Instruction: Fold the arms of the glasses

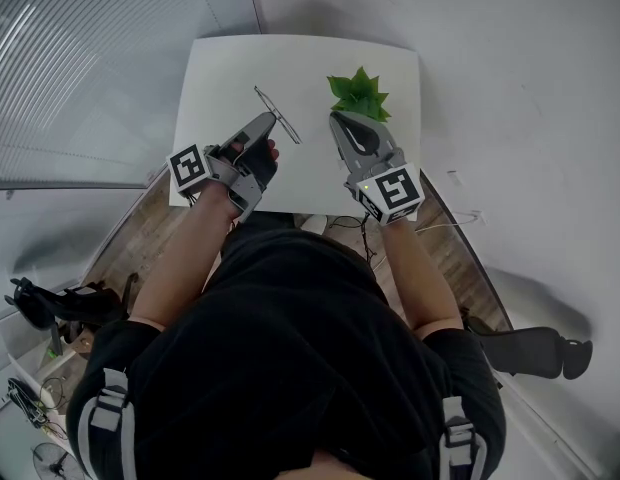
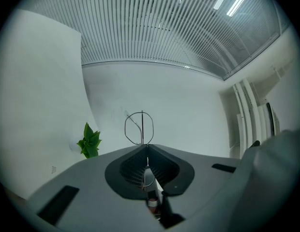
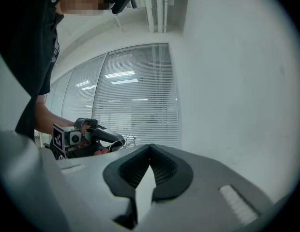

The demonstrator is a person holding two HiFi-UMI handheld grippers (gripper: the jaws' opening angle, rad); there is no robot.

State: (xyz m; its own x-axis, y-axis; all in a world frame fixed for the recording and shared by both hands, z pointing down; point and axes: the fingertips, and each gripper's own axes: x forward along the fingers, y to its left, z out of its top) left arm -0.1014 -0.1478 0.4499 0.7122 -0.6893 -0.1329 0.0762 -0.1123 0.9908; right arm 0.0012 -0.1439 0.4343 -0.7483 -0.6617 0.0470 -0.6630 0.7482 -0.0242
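Note:
Thin wire-framed glasses hang above the white table, and my left gripper is shut on them. In the left gripper view one round wire rim sticks out just past the closed left gripper, and more of the frame sits between the pads. My right gripper hovers a short way to the right of the glasses with its jaws shut and nothing in them. The right gripper view shows the closed right gripper, and beyond it the left gripper with the glasses.
A small green plant stands on the table's far right part, right behind my right gripper; it also shows in the left gripper view. Black bags lie on the floor at the left and right.

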